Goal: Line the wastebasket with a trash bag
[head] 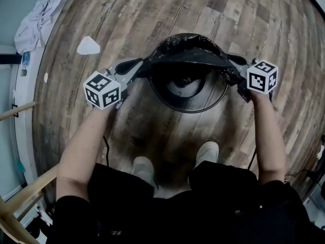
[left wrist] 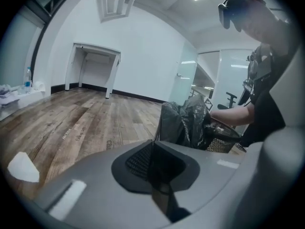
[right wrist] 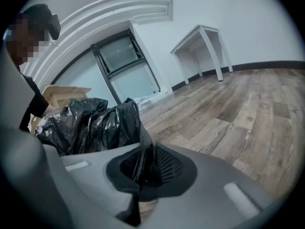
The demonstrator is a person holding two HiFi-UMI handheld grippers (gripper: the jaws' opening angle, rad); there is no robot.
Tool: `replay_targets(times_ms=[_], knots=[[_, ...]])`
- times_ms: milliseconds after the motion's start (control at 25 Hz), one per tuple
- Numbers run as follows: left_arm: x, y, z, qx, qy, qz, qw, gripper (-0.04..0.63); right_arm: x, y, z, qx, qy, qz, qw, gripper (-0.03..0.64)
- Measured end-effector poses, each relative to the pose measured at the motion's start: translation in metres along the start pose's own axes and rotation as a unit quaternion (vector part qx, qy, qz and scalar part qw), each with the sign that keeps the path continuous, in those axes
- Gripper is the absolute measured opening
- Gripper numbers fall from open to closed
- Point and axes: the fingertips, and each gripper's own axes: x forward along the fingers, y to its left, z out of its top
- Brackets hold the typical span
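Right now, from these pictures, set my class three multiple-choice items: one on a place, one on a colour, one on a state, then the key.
1. Where does the wastebasket stand?
A. on a table
B. on the wood floor by the person's shoes
C. on a chair

2. What colour is the trash bag?
A. white
B. black
C. blue

3. How do the fingers of the right gripper stand?
A. apart and empty
B. shut on the wastebasket
C. shut on the trash bag

Key: 1 B, planks lie all round it; 2 B, its film is glossy black; 3 C, the right gripper view shows film pinched between them.
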Motion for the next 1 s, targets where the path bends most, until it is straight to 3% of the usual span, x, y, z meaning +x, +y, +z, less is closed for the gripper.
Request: replay_targets(times_ms=[160, 280, 440, 560, 680, 880, 1000], knots=[[-0.013, 0.023, 0.007, -0.009, -0.009, 0.05, 0.9987, 0.096, -0.021, -0.014, 0.012, -0.008, -0.009, -0.033, 0.999, 0.106], [-0.032, 0.038, 0.028, -0.025, -0.05, 0.07, 0.996, 0.124, -0.046, -0.023, 0.036, -0.011, -0.046, -0.059, 0.997, 0.17], [-0.052, 0.025, 0.078, -0.01, -0.122, 0.045, 0.9915, 0.138, -0.085, -0.023, 0.075, -0.032, -0.122, -0.085, 0.988, 0.179], [-0.046, -0.001, 0.103, 0.02, -0.134, 0.018, 0.9907, 0.138, -0.097, -0.013, 0.095, -0.035, -0.148, -0.076, 0.985, 0.179], [-0.03, -0.022, 0.107, 0.051, -0.123, -0.004, 0.9911, 0.138, -0.077, -0.007, 0.079, -0.01, -0.117, -0.044, 0.992, 0.179], [-0.013, -0.032, 0.104, 0.066, -0.107, -0.016, 0.9919, 0.138, -0.021, -0.005, 0.01, 0.03, 0.009, -0.005, 0.999, 0.179], [-0.016, -0.034, 0.111, 0.069, -0.116, -0.017, 0.9907, 0.138, -0.025, -0.005, 0.002, 0.035, -0.009, 0.005, 0.999, 0.179]])
